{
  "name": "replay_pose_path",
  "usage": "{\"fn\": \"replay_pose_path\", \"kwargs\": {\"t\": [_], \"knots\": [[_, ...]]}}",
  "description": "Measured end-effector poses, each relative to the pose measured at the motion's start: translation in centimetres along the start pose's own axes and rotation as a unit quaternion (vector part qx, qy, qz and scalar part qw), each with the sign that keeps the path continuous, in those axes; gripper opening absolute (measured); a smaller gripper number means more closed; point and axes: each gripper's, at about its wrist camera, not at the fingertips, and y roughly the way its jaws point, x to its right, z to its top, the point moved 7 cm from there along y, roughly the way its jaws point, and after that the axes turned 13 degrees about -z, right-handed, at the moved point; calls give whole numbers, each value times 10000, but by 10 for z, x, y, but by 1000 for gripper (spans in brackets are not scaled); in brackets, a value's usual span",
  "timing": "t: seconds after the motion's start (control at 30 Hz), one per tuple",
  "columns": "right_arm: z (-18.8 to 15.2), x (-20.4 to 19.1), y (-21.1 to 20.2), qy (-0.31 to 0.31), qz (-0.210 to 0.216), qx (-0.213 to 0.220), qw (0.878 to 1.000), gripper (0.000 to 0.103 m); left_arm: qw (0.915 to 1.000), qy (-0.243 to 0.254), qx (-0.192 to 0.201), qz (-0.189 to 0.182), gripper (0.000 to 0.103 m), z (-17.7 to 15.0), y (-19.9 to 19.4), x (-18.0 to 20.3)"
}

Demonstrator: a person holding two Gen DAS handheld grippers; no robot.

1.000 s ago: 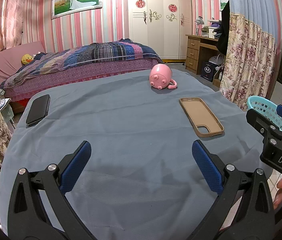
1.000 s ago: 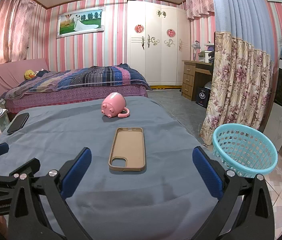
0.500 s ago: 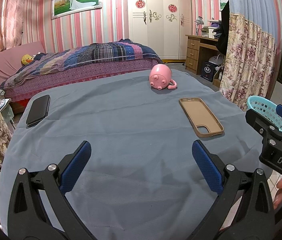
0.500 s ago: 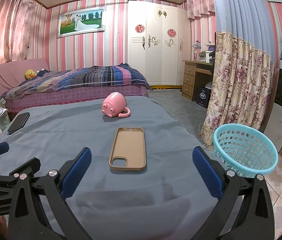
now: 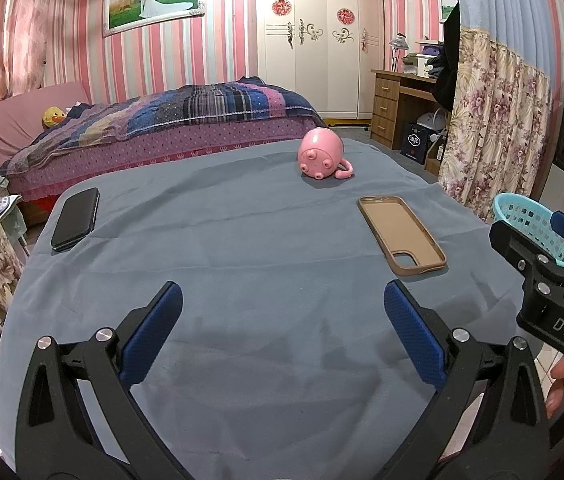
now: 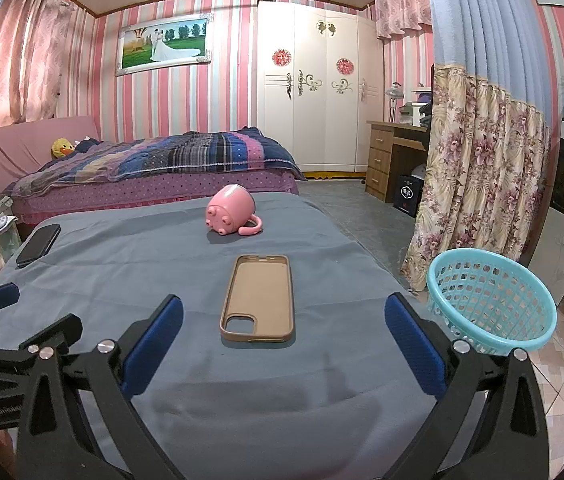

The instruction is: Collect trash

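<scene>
The basket (image 6: 490, 300), a turquoise plastic one with a perforated wall, is seen on the tiled floor just off the right edge of the table (image 6: 161, 264), below the level of the tabletop; in the left wrist view only part of its rim is shown, behind the other gripper's finger. No loose trash can be made out on the blue-grey cloth. A tan case (image 6: 257, 298) is laid flat, hollow side up, near the middle right of the table, with its camera cut-out at the near end. A pink mug (image 6: 230, 210) shaped like a pig is tipped on its side beyond the case, well apart from it, its handle resting on the cloth. A black phone (image 5: 75, 218) is placed flat near the far left edge. The left gripper (image 5: 282, 330) is held low over the near part of the table, its jaws spread wide with nothing between them. The right gripper (image 6: 284, 346) is held likewise, jaws wide apart and empty, with the case lying just ahead of the gap. Fingertips (image 5: 560, 388) of a hand are glimpsed at the lower right of the left view.
</scene>
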Motion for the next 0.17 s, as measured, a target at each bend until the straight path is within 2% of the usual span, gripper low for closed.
{"fn": "replay_pose_path", "kwargs": {"t": [0.17], "knots": [[0, 0, 0, -2, 0, -1, 10000, 99, 10000, 7, 2, -26, 97, 0, -1, 0]]}}
